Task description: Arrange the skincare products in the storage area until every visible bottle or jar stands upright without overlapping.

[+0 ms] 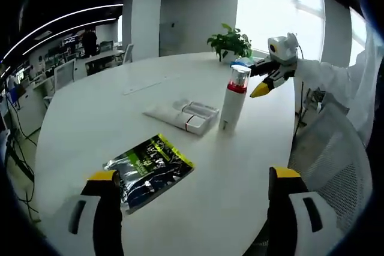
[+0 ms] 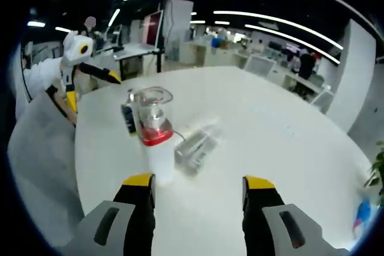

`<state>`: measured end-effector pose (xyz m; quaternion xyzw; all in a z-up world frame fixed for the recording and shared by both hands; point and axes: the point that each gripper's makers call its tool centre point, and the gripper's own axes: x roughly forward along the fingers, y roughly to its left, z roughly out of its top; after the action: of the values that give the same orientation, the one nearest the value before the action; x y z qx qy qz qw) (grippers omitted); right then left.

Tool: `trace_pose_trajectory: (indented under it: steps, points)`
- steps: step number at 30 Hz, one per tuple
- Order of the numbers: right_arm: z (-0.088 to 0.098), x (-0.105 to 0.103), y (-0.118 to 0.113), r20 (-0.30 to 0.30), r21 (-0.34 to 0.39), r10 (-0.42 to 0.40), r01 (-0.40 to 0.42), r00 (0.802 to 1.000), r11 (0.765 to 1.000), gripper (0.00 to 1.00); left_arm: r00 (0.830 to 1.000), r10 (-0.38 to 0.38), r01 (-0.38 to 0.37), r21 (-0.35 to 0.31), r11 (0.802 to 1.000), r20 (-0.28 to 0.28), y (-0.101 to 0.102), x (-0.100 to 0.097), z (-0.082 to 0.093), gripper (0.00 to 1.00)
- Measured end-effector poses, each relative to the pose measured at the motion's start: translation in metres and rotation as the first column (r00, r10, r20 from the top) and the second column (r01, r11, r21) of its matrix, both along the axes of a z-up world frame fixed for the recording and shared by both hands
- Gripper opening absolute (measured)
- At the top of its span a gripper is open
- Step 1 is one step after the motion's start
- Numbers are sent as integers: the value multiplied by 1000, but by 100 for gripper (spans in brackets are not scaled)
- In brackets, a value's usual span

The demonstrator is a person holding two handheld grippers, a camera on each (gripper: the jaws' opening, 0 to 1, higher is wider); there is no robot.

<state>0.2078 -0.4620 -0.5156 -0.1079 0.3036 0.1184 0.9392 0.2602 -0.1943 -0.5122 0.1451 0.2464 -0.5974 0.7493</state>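
A round white tabletop (image 1: 90,118) carried the skincare products, and the job looked partly done. One white bottle with a red band and clear cap (image 1: 234,97) stood upright near the middle of the tabletop. Just beside it, a pair of white tubes (image 1: 186,116) lay flat on their sides, close together and possibly touching, so they were yet to be raised. A dark sachet with green print (image 1: 148,169) lay flat nearer the left claw (image 1: 195,181), apart from the tubes. The left claw was spread wide and empty, held above the tabletop edge. The right claw (image 2: 198,185) was likewise spread and held nothing, hovering just short of the upright bottle; from the left gripper view its yellow tips (image 1: 264,88) sat close behind the bottle's cap. A potted plant (image 1: 230,43) stood at the far side. What remained, by my reckoning, was standing the tubes up without crowding the bottle.
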Motion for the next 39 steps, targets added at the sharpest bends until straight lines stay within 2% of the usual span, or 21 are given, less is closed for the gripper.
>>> trace_pose_trajectory:
  steps: [6,13,20,24,28,31,39]
  points:
    - [5,19,-13,-7,-20,4,-4,1000,1000,43,1000,-4,4,1,1000,-1,0,-2,-2,97]
    - [14,43,-14,-18,-43,26,-26,1000,999,38,1000,-4,4,-2,1000,-8,-3,-8,-2,96]
    - [19,71,-7,-38,-37,65,-67,997,997,35,1000,0,0,-13,1000,-14,-6,-8,0,95]
    - [21,81,3,-76,-40,100,-104,992,994,35,1000,-10,9,-13,1000,-16,-5,-6,-3,95]
    - [26,90,12,-88,-36,116,-119,989,992,35,1000,-5,4,-17,1000,-21,-6,0,-4,94]
    - [22,98,18,-113,-36,142,-147,983,988,34,999,-6,5,-36,999,-32,-9,0,-2,93]
    - [18,114,30,-159,-14,185,-190,970,982,37,999,-24,23,-32,999,-28,-17,-2,-3,93]
